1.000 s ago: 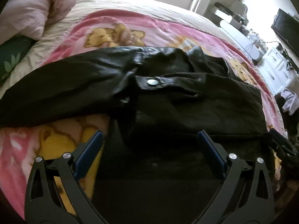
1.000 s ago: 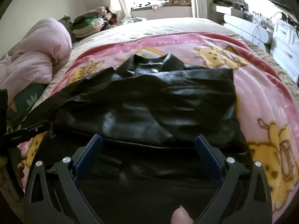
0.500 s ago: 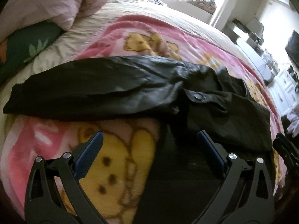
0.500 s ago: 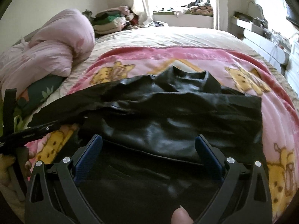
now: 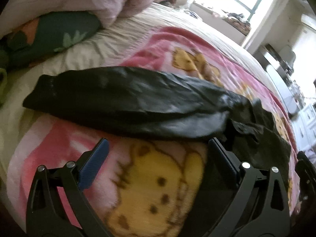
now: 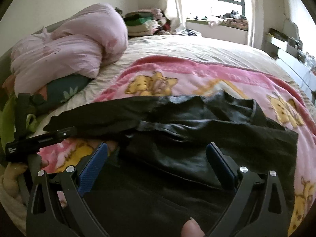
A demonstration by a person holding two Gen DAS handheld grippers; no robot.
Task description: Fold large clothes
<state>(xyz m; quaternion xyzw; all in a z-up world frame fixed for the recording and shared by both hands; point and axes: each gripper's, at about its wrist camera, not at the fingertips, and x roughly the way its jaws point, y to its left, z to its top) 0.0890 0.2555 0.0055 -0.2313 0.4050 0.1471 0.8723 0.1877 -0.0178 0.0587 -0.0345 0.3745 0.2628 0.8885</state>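
Note:
A black leather jacket lies on a pink cartoon blanket on the bed. One sleeve stretches out to the left, its cuff on the beige sheet. My left gripper is open and empty, just short of the sleeve's near edge, over the blanket's yellow figure. It also shows from the side in the right wrist view. My right gripper is open and empty over the jacket's body.
A bunched pink duvet and a dark green floral pillow lie at the bed's left. Folded clothes are stacked by the window. White drawers stand at the right.
My left gripper has swung left from the jacket's body to the outstretched sleeve. My right gripper has also turned left a little over the jacket. Both stayed open.

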